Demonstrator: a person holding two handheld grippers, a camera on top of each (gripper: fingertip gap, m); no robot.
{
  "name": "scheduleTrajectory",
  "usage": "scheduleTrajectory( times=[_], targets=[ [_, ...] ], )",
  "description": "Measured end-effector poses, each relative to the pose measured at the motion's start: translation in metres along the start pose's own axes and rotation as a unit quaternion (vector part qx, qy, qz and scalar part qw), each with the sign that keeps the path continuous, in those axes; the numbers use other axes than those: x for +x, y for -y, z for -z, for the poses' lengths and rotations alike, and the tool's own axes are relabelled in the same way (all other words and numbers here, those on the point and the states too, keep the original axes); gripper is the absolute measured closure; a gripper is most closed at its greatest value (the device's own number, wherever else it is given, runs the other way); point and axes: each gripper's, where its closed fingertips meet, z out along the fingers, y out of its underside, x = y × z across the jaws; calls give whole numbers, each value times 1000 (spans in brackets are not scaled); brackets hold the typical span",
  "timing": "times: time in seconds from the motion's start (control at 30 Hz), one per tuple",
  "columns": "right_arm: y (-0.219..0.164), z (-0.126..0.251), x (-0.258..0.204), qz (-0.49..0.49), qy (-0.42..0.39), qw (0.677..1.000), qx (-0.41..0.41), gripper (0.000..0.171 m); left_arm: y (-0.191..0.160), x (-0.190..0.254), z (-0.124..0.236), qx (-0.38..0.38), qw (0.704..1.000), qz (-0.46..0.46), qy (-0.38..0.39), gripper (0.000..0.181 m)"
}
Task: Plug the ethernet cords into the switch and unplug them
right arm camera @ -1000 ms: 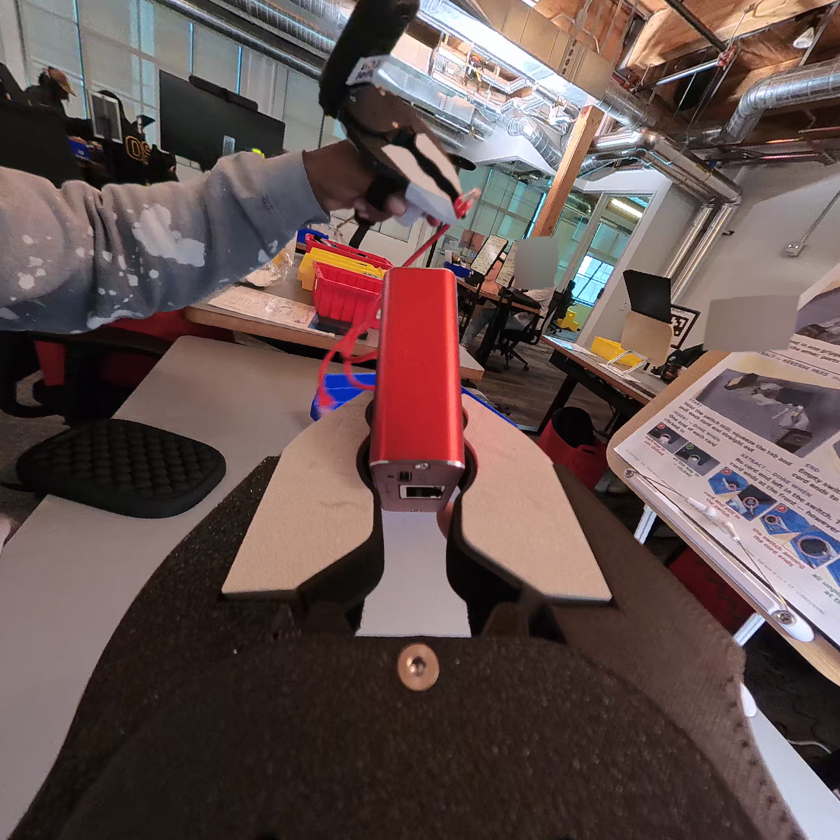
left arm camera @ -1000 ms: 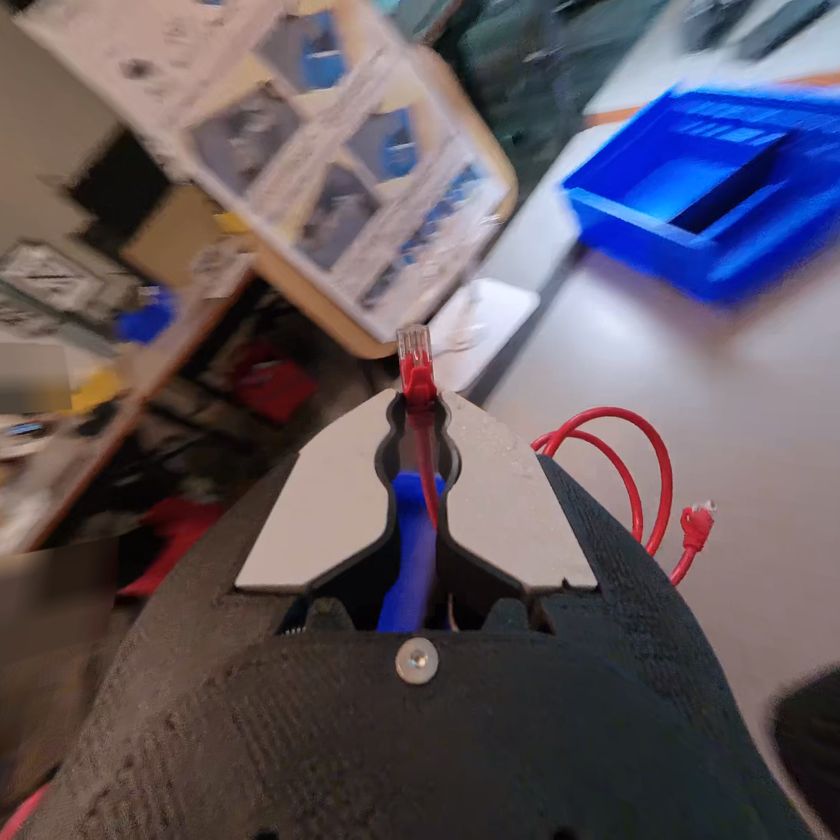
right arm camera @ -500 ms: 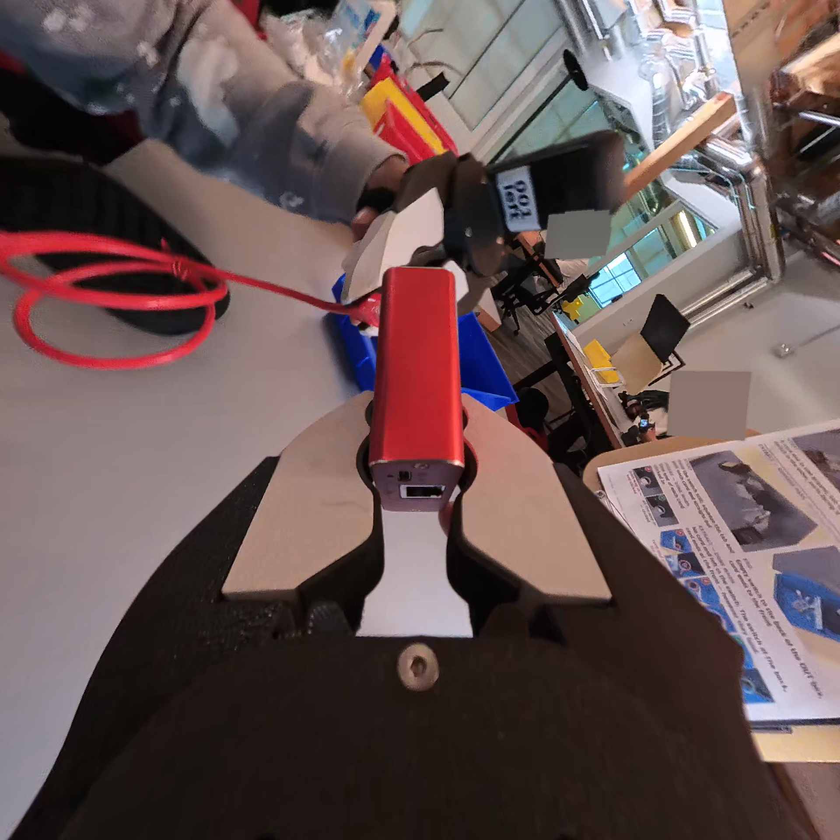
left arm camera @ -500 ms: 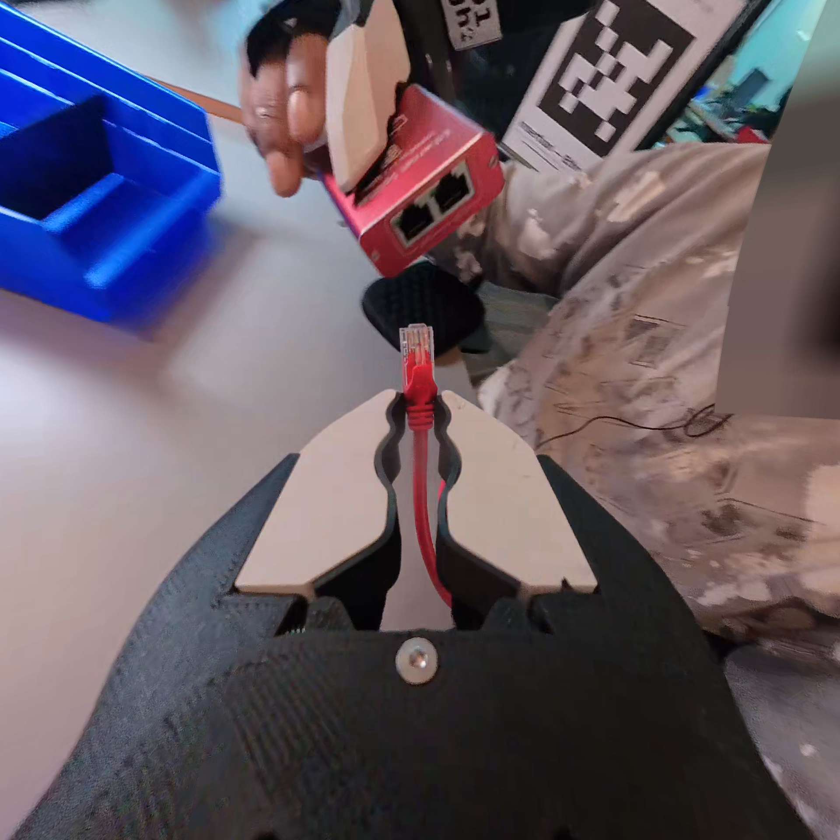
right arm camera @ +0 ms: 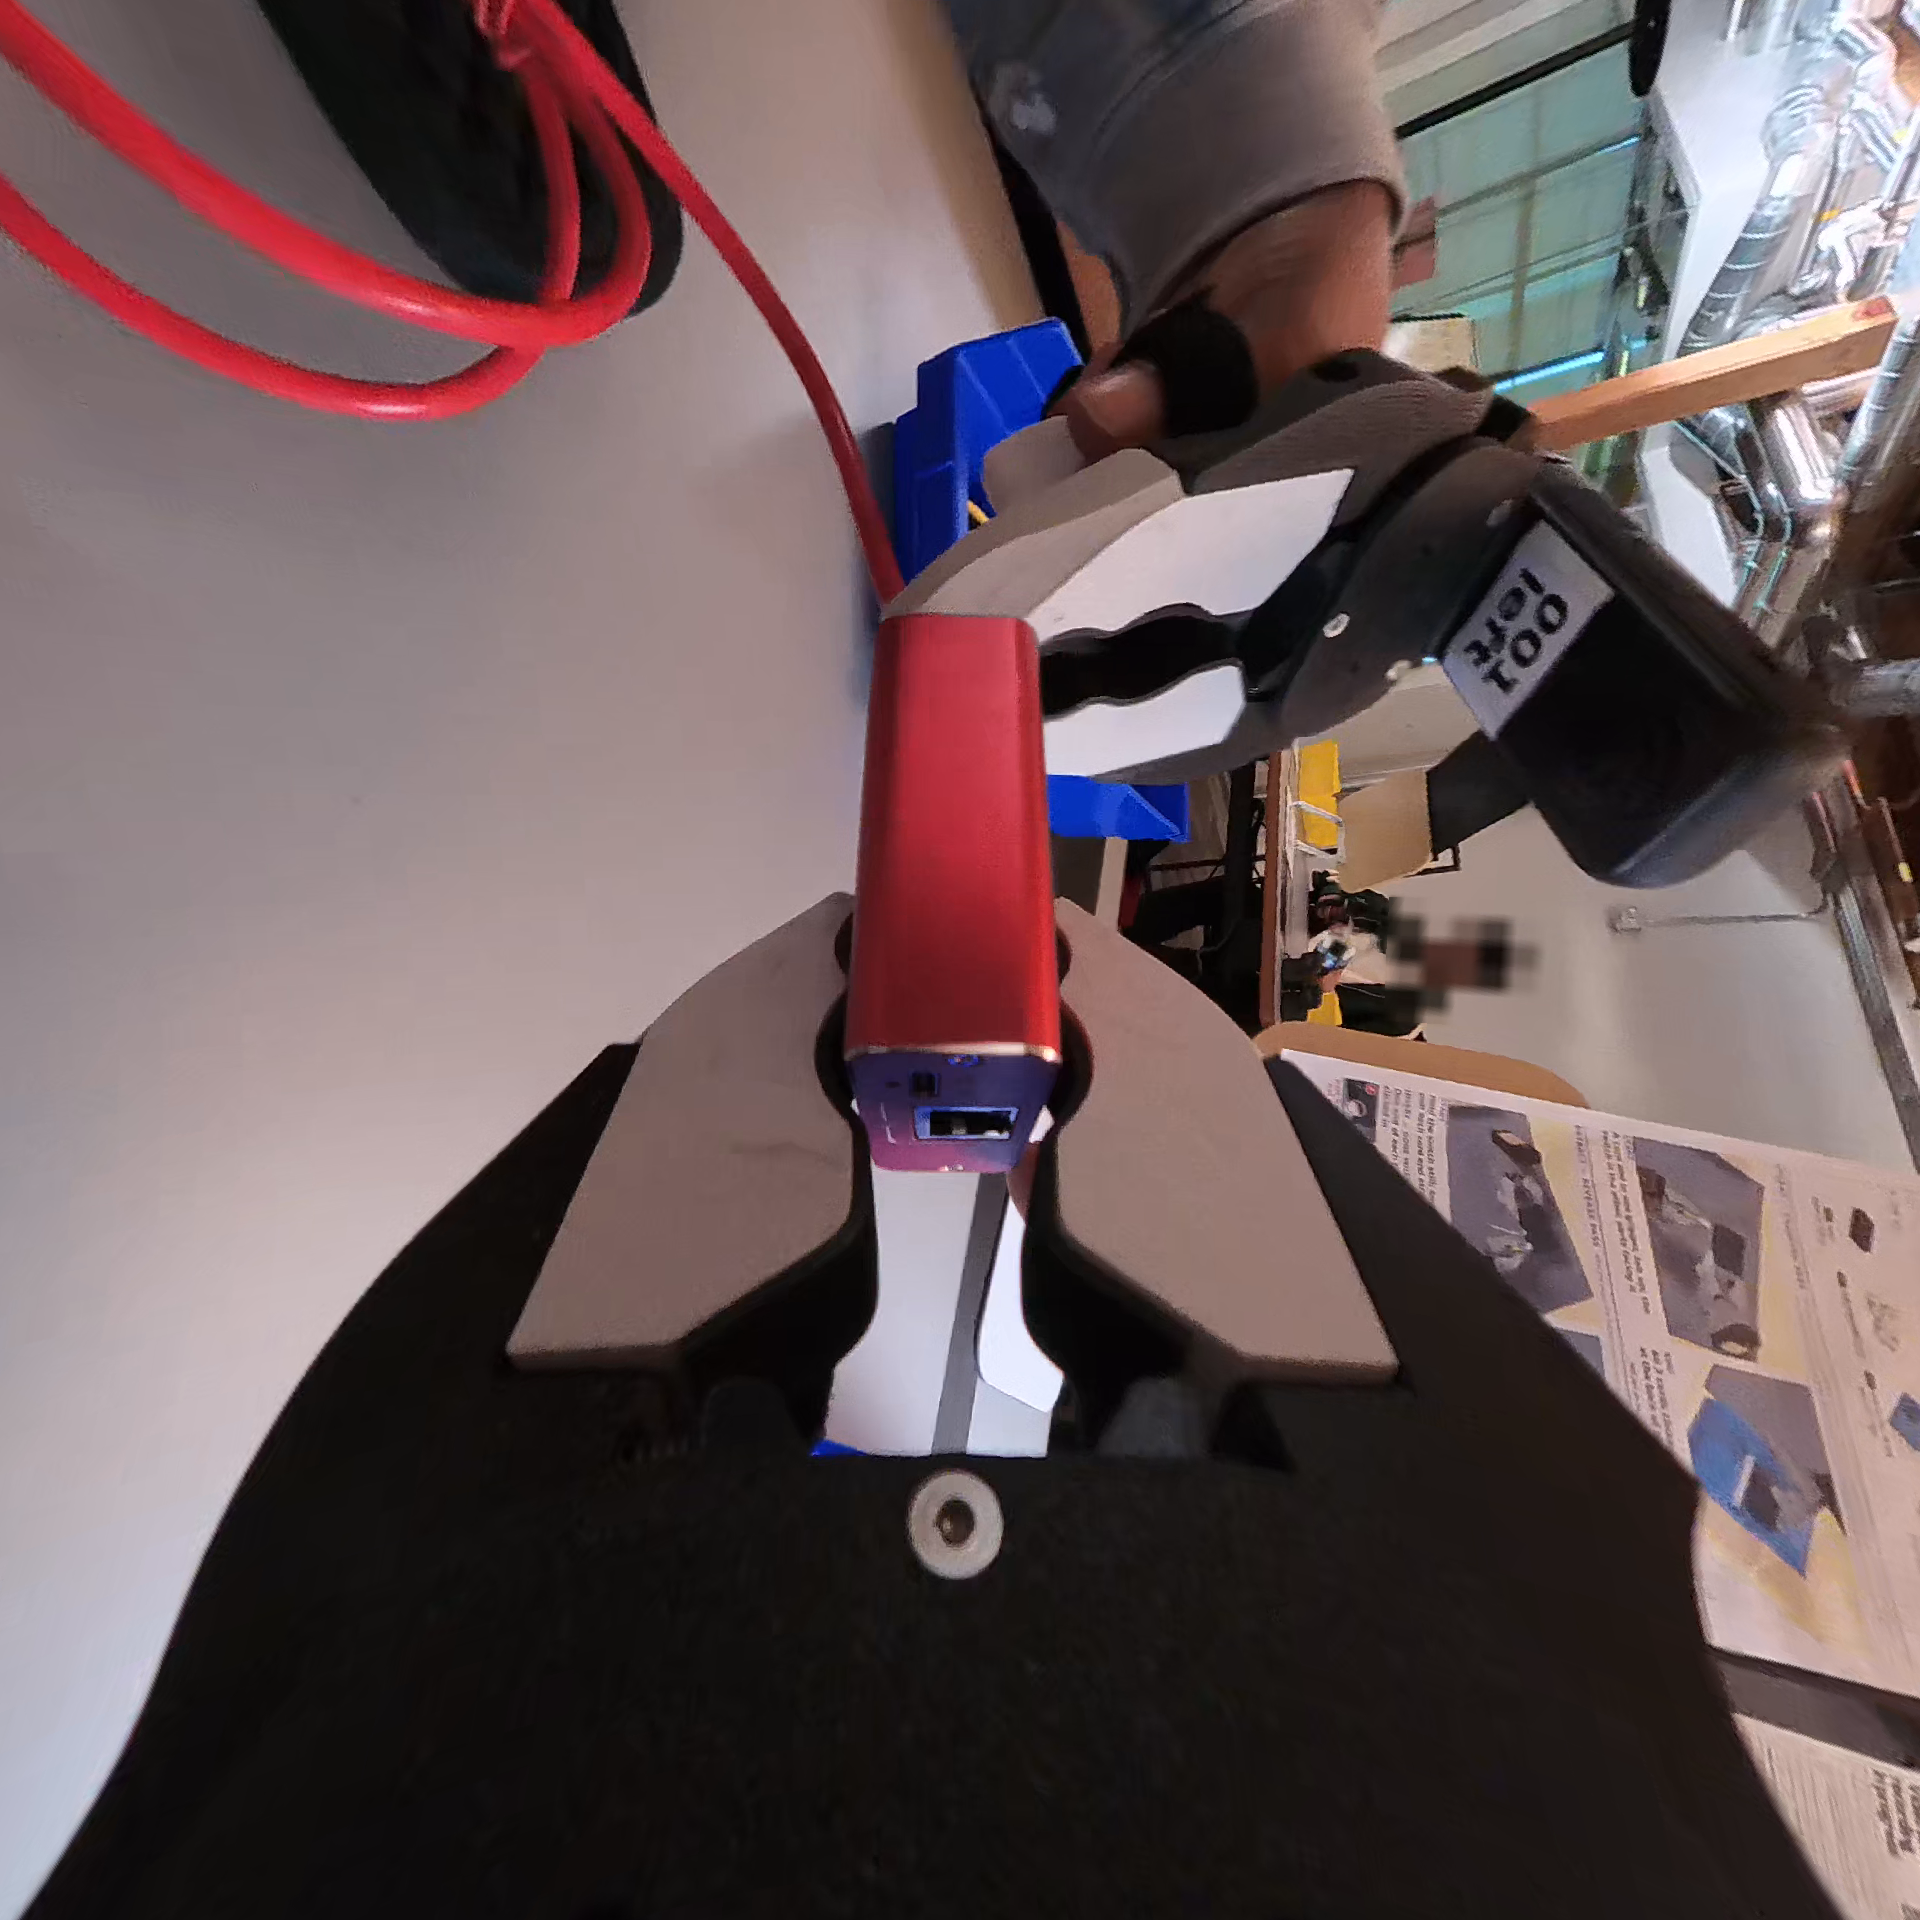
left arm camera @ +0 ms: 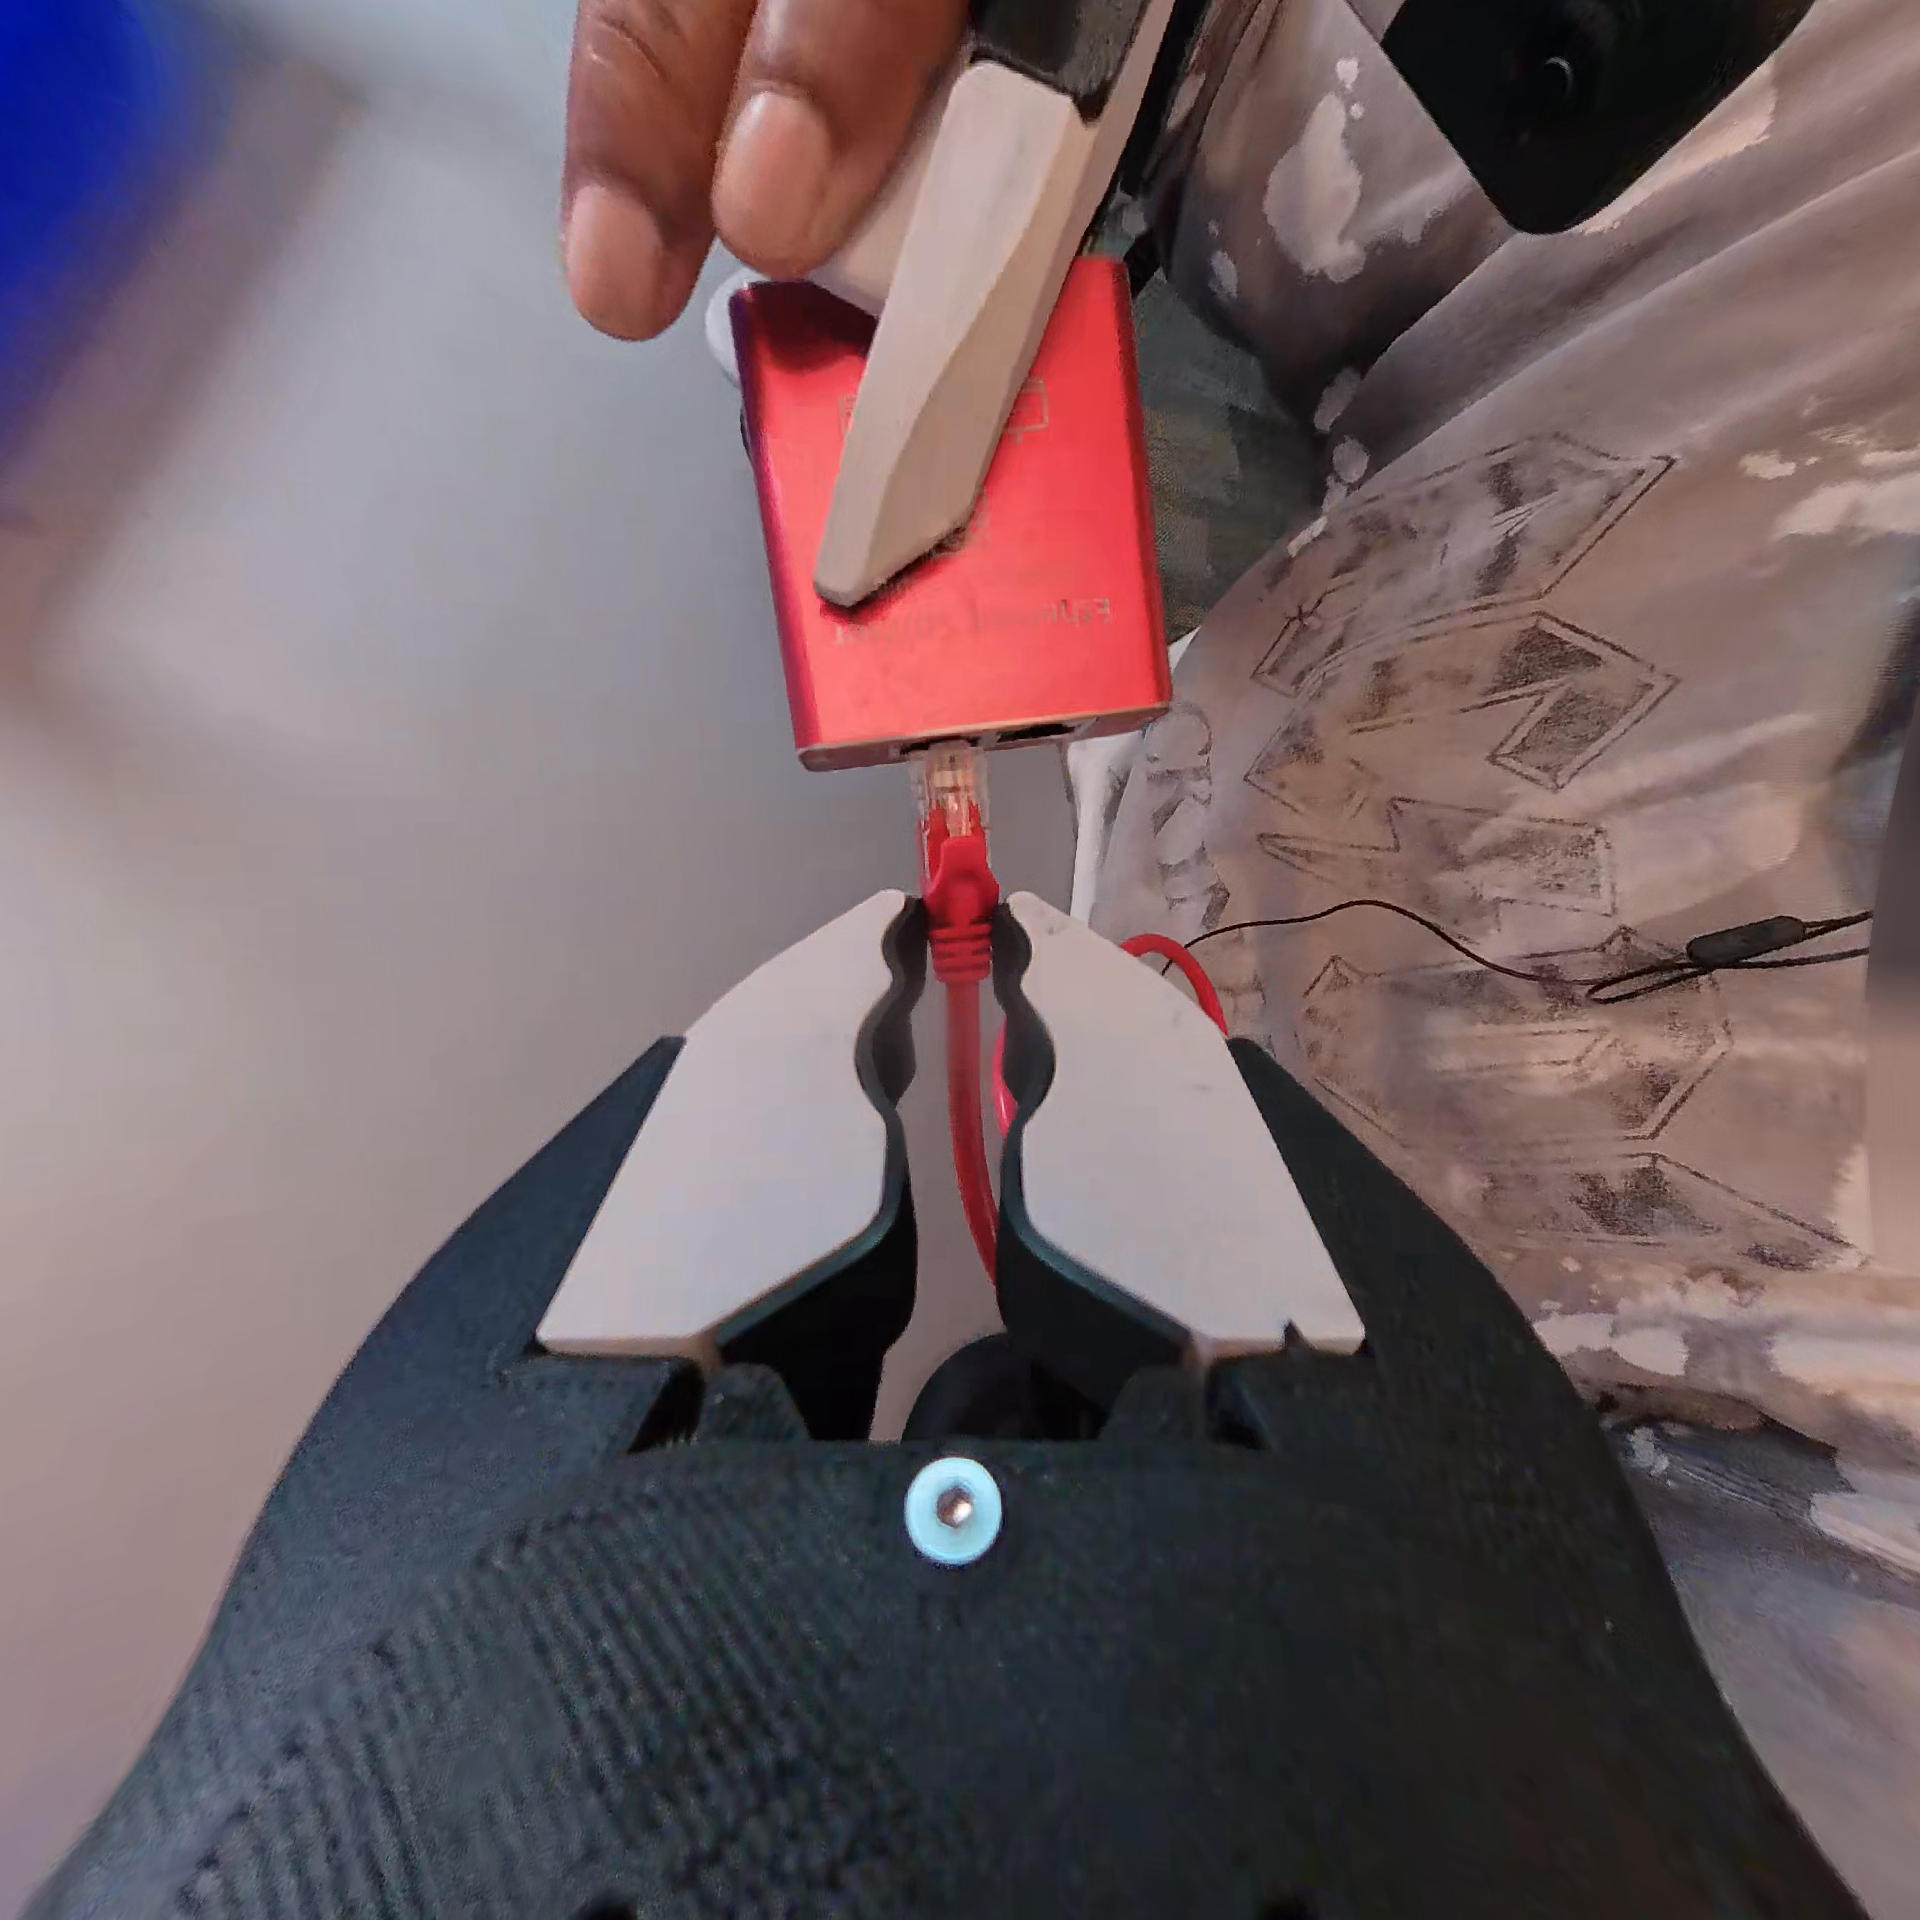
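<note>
My left gripper [left arm camera: 954,914] is shut on the red ethernet cord [left arm camera: 961,935] just behind its clear plug [left arm camera: 948,784]. The plug's tip sits in the left port of the red switch [left arm camera: 966,644]. My right gripper [right arm camera: 954,935] is shut on the red switch [right arm camera: 951,831] and holds it in the air above the table. In the left wrist view one right fingertip [left arm camera: 935,416] lies across the switch's top. In the right wrist view the left gripper [right arm camera: 1049,665] sits at the switch's far end, and the cord [right arm camera: 769,301] loops back over the table.
A blue bin [right arm camera: 966,416] stands on the pale table [right arm camera: 364,727] behind the switch. A black pad [right arm camera: 468,156] lies under the cord loops. A board with printed sheets [right arm camera: 1662,1299] is at the right. A person's patterned sleeve [left arm camera: 1507,831] fills the right of the left wrist view.
The two grippers have come together. The plug, held clear of the switch half a second ago, now has its tip in the left port. The switch has turned to face the plug.
</note>
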Motion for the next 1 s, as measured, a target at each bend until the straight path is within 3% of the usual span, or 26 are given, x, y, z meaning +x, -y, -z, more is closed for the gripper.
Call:
scheduleTrajectory(
  times=[0.27,0.43,0.63,1.0],
  targets=[
    [10,-5,-18,35,17,999,4,143,-10,-8,-10,-41,999,21,18,169],
    [14,-5,-26,41,44,998,18,143,-16,2,-19,-66,997,-31,-7,169],
    [25,2,-23,20,45,998,47,143,-9,11,-20,-18,998,-49,-24,170],
    [23,-7,-35,6,94,994,51,142,-17,3,-30,-6,998,-70,5,170]
  ],
)
